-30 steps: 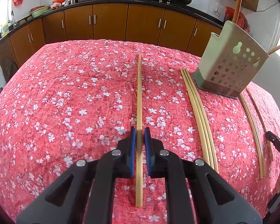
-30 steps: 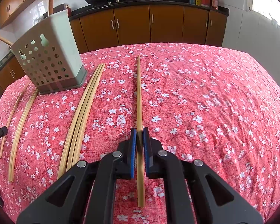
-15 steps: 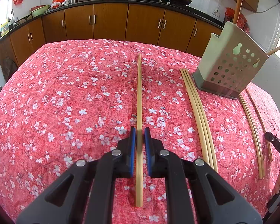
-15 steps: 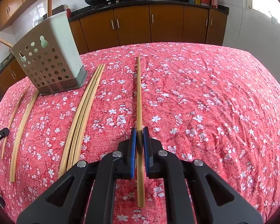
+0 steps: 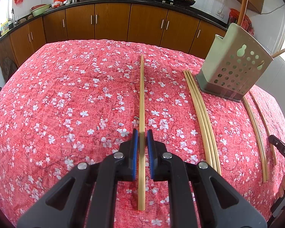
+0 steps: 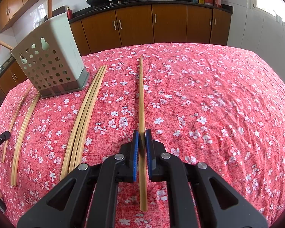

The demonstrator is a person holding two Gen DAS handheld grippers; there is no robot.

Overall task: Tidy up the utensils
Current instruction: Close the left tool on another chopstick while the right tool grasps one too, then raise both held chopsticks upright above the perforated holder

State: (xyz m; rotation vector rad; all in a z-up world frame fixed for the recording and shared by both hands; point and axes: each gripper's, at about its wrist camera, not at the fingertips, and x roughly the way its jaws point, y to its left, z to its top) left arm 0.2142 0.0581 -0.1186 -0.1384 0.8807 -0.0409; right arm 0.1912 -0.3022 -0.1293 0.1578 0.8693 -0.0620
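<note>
1. A table under a red cloth with white blossoms (image 5: 66,95) stood before brown kitchen cabinets (image 5: 112,24).
2. The left gripper (image 5: 142,138) was closed on a pale bamboo chopstick (image 5: 142,87), apparently for lifting.
3. The right gripper (image 6: 142,138) likewise clamped its own bamboo chopstick (image 6: 141,91).
4. A grey-green perforated plastic utensil holder (image 5: 231,66), the likely destination, stood between them, with loose chopsticks (image 5: 201,110) alongside.

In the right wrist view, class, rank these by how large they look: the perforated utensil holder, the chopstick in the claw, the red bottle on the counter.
1. Utensil holder, largest overall.
2. Chopstick in the right claw: longer but far thinner; nearness inflates it.
3. Red bottle, smallest, though farthest away.
</note>
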